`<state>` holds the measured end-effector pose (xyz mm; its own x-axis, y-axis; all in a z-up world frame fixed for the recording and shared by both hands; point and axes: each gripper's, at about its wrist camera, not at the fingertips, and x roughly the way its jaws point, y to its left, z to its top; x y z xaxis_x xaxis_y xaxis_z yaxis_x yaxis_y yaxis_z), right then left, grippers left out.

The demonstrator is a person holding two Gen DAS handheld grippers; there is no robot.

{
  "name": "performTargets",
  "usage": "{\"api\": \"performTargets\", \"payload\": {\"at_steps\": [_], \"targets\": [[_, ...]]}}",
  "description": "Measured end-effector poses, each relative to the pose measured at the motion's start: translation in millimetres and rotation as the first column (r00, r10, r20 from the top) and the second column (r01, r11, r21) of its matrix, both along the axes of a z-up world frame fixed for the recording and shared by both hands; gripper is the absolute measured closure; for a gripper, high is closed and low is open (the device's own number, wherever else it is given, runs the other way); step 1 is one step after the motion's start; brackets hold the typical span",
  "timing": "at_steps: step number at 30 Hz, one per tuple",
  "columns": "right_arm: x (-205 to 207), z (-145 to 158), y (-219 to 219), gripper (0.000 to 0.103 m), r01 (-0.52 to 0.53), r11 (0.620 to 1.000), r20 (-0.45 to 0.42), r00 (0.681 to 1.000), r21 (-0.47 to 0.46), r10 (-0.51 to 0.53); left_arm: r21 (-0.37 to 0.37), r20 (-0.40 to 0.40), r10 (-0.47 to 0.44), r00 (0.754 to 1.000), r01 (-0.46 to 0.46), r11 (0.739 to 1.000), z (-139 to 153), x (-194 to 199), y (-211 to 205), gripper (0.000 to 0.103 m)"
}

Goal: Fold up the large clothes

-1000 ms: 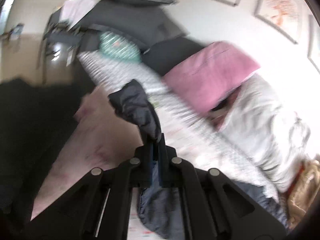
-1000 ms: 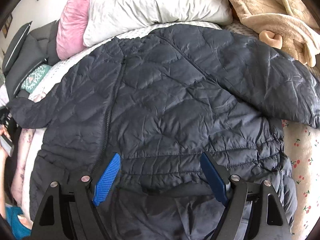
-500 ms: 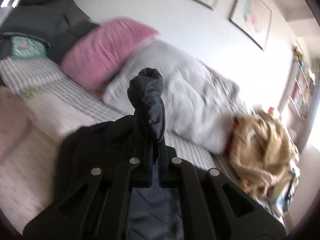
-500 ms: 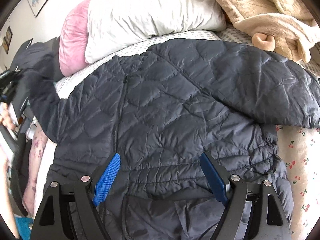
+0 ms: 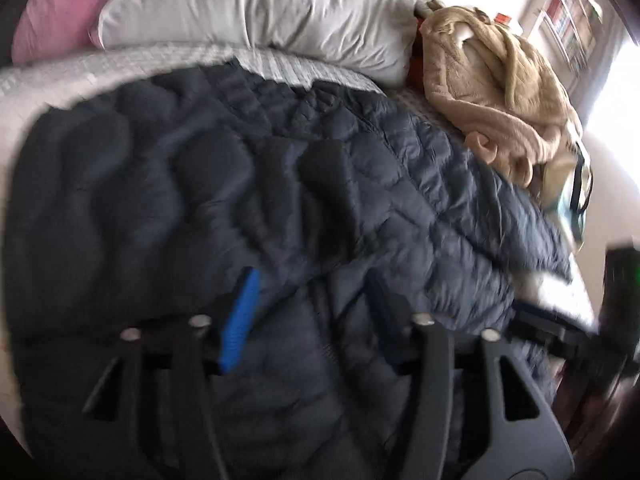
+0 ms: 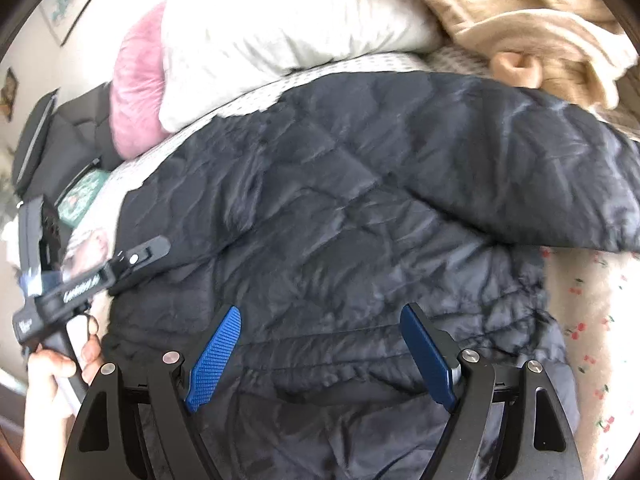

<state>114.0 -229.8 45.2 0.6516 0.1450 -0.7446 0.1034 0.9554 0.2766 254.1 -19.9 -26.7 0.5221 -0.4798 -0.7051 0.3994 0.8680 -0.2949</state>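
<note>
A second ago my left gripper (image 5: pixel 312 304) was pinched on the cuff of the jacket's sleeve, carrying it up and across. Now its fingers (image 5: pixel 240 312) stand apart with nothing between them, and the sleeve (image 5: pixel 324 184) lies folded inward over the body of the dark quilted puffer jacket (image 6: pixel 360 220), which is spread flat on the bed (image 6: pixel 588 300). I judge the first sleeve fold done.

My right gripper (image 6: pixel 320 352) has barely shifted over that second: it hovers over the lower hem, fingers (image 6: pixel 216 356) wide apart, gripping nothing. The other sleeve (image 6: pixel 540 168) is still stretched outward toward the beige fleece blanket (image 6: pixel 520 20), so I expect it needs folding in next, then the body doubled over.

The left view is smeared by motion, so I cannot tell exactly where the folded cuff ends or whether the sleeve lies smooth. The hem nearest me is hidden behind both grippers' frames. In the right view the far sleeve's cuff runs out of frame at the edge. The white pillow (image 5: pixel 256 4) and pink pillow (image 6: pixel 136 92) sit beyond the collar, apart from the jacket.
</note>
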Motion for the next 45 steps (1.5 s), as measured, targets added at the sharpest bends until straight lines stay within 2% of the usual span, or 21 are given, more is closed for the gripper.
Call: {"api": "performTargets", "payload": {"at_steps": [3, 6, 9, 11, 13, 14, 15, 17, 21, 25, 28, 30, 31, 32, 33, 34, 36, 37, 40, 41, 45], "targets": [[13, -1, 2, 0.02, -0.005, 0.997, 0.014, 1.0, 0.083, 0.004, 0.033, 0.073, 0.082, 0.994, -0.084, 0.996, 13, -3, 36, 0.03], [46, -7, 17, 0.02, -0.043, 0.987, 0.013, 0.999, 0.158, 0.041, 0.093, 0.135, 0.243, 0.961, -0.257, 0.962, 12, 6, 75, 0.03], [89, -17, 42, 0.021, -0.064, 0.988, -0.009, 0.998, 0.141, 0.066, 0.009, 0.092, 0.342, 0.935, -0.344, 0.939, -8, 15, 116, 0.032], [117, -25, 54, 0.023, -0.066, 0.988, 0.006, 0.998, 0.139, 0.066, -0.002, 0.076, 0.395, 0.916, -0.396, 0.918, -21, 23, 135, 0.04], [143, -40, 67, 0.037, -0.056, 0.986, -0.011, 0.998, 0.154, 0.059, -0.017, 0.069, 0.434, 0.898, -0.434, 0.901, -30, 28, 151, 0.044], [151, -45, 71, 0.062, -0.058, 0.985, -0.028, 0.998, 0.161, 0.063, -0.026, 0.07, 0.443, 0.894, -0.442, 0.897, -34, 28, 152, 0.045], [157, -50, 78, 0.09, -0.074, 0.981, -0.048, 0.995, 0.177, 0.084, -0.038, 0.074, 0.456, 0.887, -0.454, 0.89, -36, 27, 157, 0.053], [152, -46, 90, 0.091, -0.095, 0.982, -0.05, 0.993, 0.162, 0.104, -0.054, 0.096, 0.465, 0.88, -0.461, 0.886, -38, 24, 158, 0.061], [113, -33, 94, 0.092, -0.045, 0.987, -0.027, 0.998, 0.156, 0.05, -0.035, 0.084, 0.434, 0.897, -0.433, 0.901, -50, 32, 151, 0.061], [118, -54, 90, 0.087, 0.002, 1.0, -0.109, 0.994, -0.014, -0.003, 0.029, 0.008, 0.409, 0.913, -0.409, 0.912, -75, 46, 138, 0.061], [120, -55, 77, 0.084, 0.004, 1.0, -0.13, 0.992, 0.007, -0.003, 0.061, 0.009, 0.401, 0.916, -0.401, 0.914, -69, 43, 128, 0.059], [108, -39, 66, 0.077, 0.018, 0.999, -0.097, 0.995, 0.031, -0.015, 0.06, -0.002, 0.379, 0.925, -0.378, 0.924, -56, 39, 123, 0.04], [100, -32, 62, 0.073, 0.014, 0.999, -0.08, 0.997, 0.034, -0.011, 0.056, 0.006, 0.373, 0.928, -0.373, 0.926, -48, 34, 121, 0.034], [91, -24, 57, 0.05, 0.016, 1.0, -0.062, 0.998, 0.026, -0.014, 0.053, 0.023, 0.375, 0.927, -0.376, 0.925, -39, 29, 119, 0.025], [77, -13, 49, 0.023, 0.037, 0.999, -0.038, 0.999, 0.002, -0.037, 0.054, 0.043, 0.379, 0.924, -0.381, 0.923, -29, 23, 118, 0.017], [63, -3, 42, 0.017, 0.066, 0.998, -0.003, 0.998, -0.015, -0.066, 0.065, 0.054, 0.382, 0.923, -0.385, 0.921, -20, 18, 115, 0.015], [35, 16, 20, 0.017, 0.131, 0.991, 0.068, 0.989, -0.026, -0.129, 0.086, 0.055, 0.383, 0.922, -0.387, 0.918, -5, 9, 110, 0.014], [22, 23, 5, 0.017, 0.164, 0.986, 0.074, 0.984, -0.014, -0.162, 0.086, 0.051, 0.379, 0.924, -0.382, 0.92, 0, 5, 108, 0.014], [-6, 37, -33, 0.016, 0.285, 0.958, 0.074, 0.956, -0.027, -0.282, 0.09, 0.019, 0.363, 0.932, -0.363, 0.927, 8, -11, 101, 0.001], [-16, 39, -45, 0.016, 0.32, 0.947, 0.076, 0.945, -0.036, -0.317, 0.082, 0.003, 0.354, 0.935, -0.353, 0.932, 8, -17, 98, 0.001], [-59, 35, -108, 0.016, 0.485, 0.874, 0.066, 0.872, 0.006, -0.485, 0.016, -0.048, 0.321, 0.946, -0.32, 0.947, 1, -37, 92, 0.001]]}}
